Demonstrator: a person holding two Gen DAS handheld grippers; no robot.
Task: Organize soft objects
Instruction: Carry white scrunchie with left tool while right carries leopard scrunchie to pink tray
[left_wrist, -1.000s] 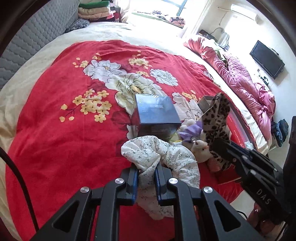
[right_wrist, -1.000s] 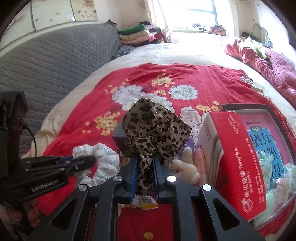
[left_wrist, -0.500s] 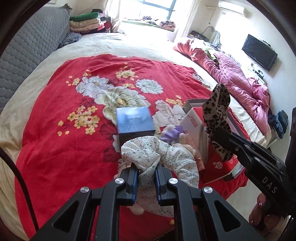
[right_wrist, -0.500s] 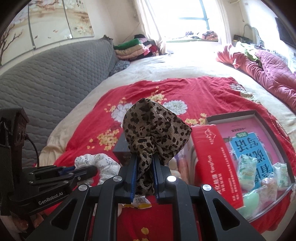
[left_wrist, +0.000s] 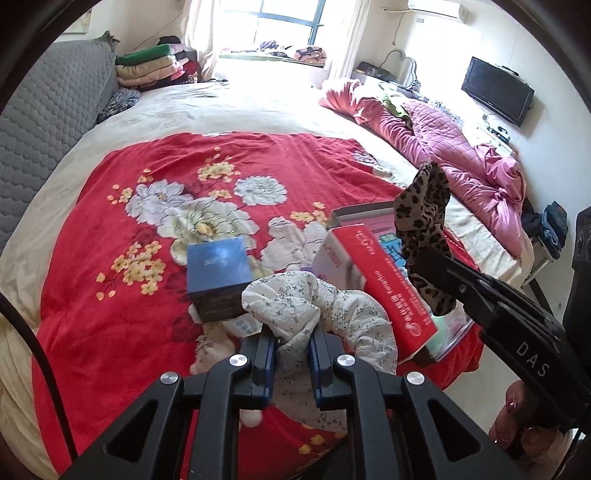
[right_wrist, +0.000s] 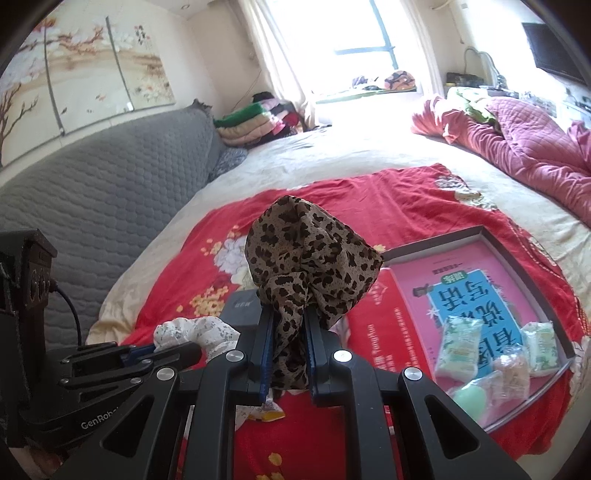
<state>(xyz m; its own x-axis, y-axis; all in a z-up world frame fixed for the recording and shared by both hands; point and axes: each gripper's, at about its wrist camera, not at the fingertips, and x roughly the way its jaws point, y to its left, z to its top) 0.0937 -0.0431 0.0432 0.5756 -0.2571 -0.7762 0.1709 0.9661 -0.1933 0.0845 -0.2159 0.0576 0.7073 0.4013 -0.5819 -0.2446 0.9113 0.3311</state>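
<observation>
My left gripper (left_wrist: 292, 341) is shut on a white floral scrunchie (left_wrist: 317, 310), held up above the red flowered blanket (left_wrist: 110, 302). My right gripper (right_wrist: 288, 332) is shut on a leopard-print scrunchie (right_wrist: 310, 254), also lifted clear of the bed. In the left wrist view the leopard scrunchie (left_wrist: 424, 229) hangs to the right of the white one, pinched in the right gripper. In the right wrist view the white scrunchie (right_wrist: 199, 332) shows at lower left in the left gripper's fingers.
A blue box (left_wrist: 216, 273) and a red carton (left_wrist: 384, 288) sit on the blanket below. A flat tray (right_wrist: 524, 266) holds a pink book and several small packets. A plush toy (left_wrist: 214, 343) lies under the left gripper. A pink quilt (left_wrist: 461, 155) is bunched far right.
Both grippers have risen and pulled back from the bed, each keeping its scrunchie. The box, carton and tray now look smaller and lower in both views.
</observation>
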